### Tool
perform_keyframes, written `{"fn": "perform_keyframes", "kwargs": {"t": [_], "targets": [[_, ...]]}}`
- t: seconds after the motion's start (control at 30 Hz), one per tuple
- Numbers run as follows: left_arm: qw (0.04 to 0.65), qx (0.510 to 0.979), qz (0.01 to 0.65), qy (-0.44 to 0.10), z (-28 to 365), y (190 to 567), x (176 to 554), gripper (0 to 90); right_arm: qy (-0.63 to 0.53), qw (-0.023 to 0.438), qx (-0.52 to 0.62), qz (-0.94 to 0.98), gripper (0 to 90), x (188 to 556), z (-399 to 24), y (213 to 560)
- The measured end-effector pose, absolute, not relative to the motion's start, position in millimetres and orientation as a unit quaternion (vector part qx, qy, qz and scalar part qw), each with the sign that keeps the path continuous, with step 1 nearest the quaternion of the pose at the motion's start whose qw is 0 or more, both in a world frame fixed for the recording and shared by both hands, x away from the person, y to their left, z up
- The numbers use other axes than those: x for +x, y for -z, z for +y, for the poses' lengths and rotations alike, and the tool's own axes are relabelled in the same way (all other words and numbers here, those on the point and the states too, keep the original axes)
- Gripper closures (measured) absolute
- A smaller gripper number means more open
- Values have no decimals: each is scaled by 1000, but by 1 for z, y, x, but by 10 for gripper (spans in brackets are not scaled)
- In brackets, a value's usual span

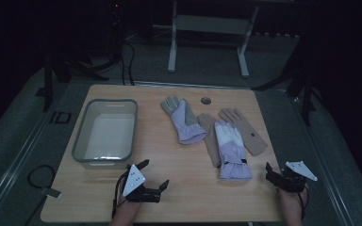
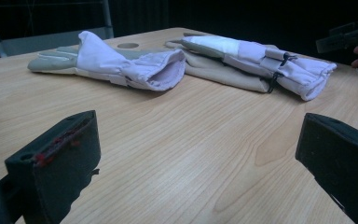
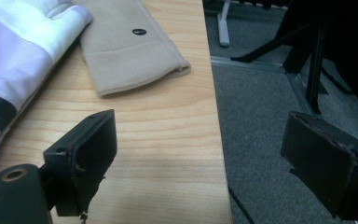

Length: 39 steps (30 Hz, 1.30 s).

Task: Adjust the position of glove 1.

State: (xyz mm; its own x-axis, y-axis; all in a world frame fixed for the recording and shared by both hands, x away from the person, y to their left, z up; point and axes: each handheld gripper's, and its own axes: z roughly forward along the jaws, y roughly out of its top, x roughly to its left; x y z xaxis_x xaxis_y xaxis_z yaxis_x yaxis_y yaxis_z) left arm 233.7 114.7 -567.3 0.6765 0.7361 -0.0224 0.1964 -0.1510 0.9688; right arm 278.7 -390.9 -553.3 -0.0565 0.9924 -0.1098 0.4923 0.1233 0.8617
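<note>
Several gloves lie on the wooden table (image 1: 179, 188). A lilac glove with grey fingers (image 1: 185, 120) lies in the middle. To its right a lilac-and-white glove (image 1: 231, 148) lies across a beige glove (image 1: 211, 139), with a second beige glove (image 1: 245, 131) beside them. My left gripper (image 1: 154, 174) rests near the front edge, open and holding nothing. My right gripper (image 1: 275, 172) sits at the front right corner, also open. In the left gripper view, the lilac-grey glove (image 2: 121, 63) and lilac-white glove (image 2: 261, 58) lie beyond the wide jaws. The beige glove's cuff (image 3: 126, 51) lies ahead in the right gripper view.
A grey plastic bin (image 1: 80, 136) stands on the table's left side with its inside bare. A round hole (image 1: 206, 100) sits near the table's far edge. The table's right edge (image 3: 216, 140) drops to grey floor with stand legs (image 3: 314, 60).
</note>
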Motion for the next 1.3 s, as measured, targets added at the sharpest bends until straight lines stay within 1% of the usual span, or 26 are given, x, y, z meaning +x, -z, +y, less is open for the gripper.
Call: {"fn": "perform_keyframes", "kwargs": {"t": [0.1,0.13,0.17,0.2,0.27,0.37,0.47,0.5,0.6,0.67,0.7,0.73,0.83,1.0,1.03,1.1,1.27,1.3], "targets": [[566,720,324,-238,115,567,234,1,-322,382,579,644,105,279,-391,553],[566,720,323,-237,115,567,234,1,-320,376,580,648,126,280,-392,554],[566,720,323,-237,115,567,234,1,-320,376,580,648,126,280,-392,554],[566,721,322,-237,115,567,234,1,-315,361,587,653,134,281,-393,554],[566,721,320,-238,114,567,234,1,-305,352,590,660,133,283,-393,554],[566,721,320,-237,114,567,234,1,-302,351,590,661,132,284,-393,555],[567,721,320,-236,115,567,234,1,-302,341,592,665,114,287,-394,555],[568,721,322,-235,115,567,234,1,-297,322,593,676,113,290,-395,554],[568,721,322,-233,115,567,234,1,-292,322,591,680,110,290,-393,552],[568,722,320,-233,115,567,234,1,-283,324,593,681,113,291,-391,549],[568,723,319,-231,115,567,234,1,-285,318,594,682,135,291,-391,544],[568,723,319,-231,115,567,234,1,-285,318,594,682,135,291,-391,544],[571,721,320,-229,115,567,234,1,-306,276,596,689,135,297,-395,534],[571,721,320,-230,115,567,234,1,-317,285,591,685,144,297,-397,525],[571,720,320,-230,115,567,234,1,-322,270,585,694,138,299,-396,520],[572,719,321,-229,116,567,234,1,-326,261,585,695,135,301,-395,516],[571,720,320,-230,115,567,234,1,-333,260,588,690,132,306,-389,506],[571,720,321,-229,115,567,234,1,-328,265,576,700,114,309,-383,500]]}}
